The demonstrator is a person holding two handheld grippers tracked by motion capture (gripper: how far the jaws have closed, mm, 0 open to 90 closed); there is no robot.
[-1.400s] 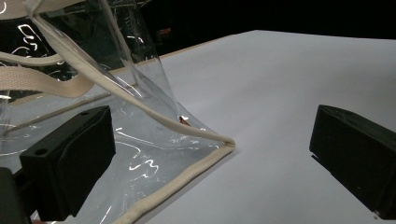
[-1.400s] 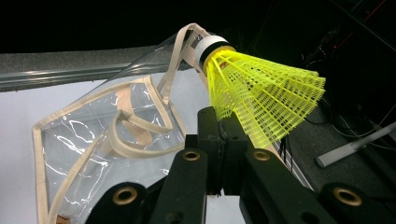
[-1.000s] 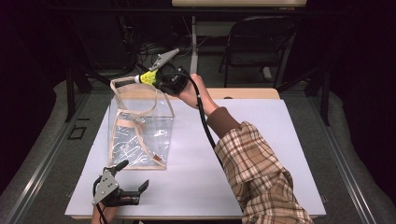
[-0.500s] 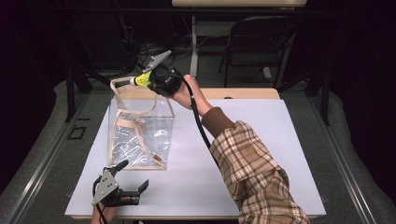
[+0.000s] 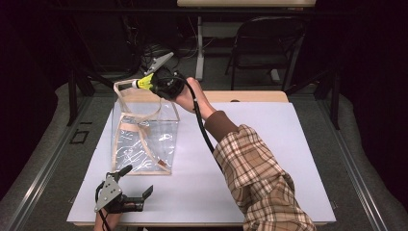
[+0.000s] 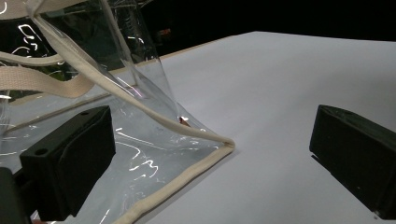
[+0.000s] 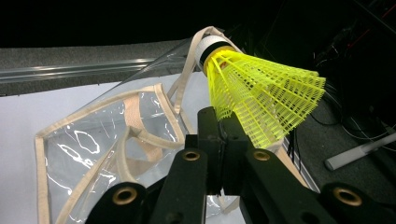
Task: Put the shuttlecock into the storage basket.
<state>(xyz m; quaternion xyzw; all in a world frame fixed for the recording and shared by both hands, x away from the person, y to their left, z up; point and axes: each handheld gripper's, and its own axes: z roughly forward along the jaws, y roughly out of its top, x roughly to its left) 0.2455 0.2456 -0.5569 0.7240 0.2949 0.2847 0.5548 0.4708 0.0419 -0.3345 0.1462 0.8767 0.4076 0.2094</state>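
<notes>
A clear plastic bag [image 5: 144, 139] with beige trim and straps stands upright on the white table [image 5: 269, 144]. Above its far rim my right gripper [image 5: 150, 83] is shut on the skirt of a yellow shuttlecock [image 5: 143, 83], whose white cork points left. In the right gripper view the jaws [image 7: 223, 128] pinch the shuttlecock [image 7: 261, 93] over the bag's open mouth [image 7: 93, 149]. My left gripper [image 5: 137, 181] rests open near the table's front edge, just in front of the bag. In the left gripper view, the bag's bottom corner [image 6: 219, 142] lies between its spread jaws [image 6: 212, 158], untouched.
A dark folding chair [image 5: 269, 43] and a desk frame with cables [image 5: 202, 33] stand behind the table. The person's plaid sleeve [image 5: 260, 183] crosses the table's middle. Bare tabletop lies to the right of the bag.
The right gripper with the shuttlecock has drifted slightly to the left above the bag's rim. The left gripper and the bag have stayed put.
</notes>
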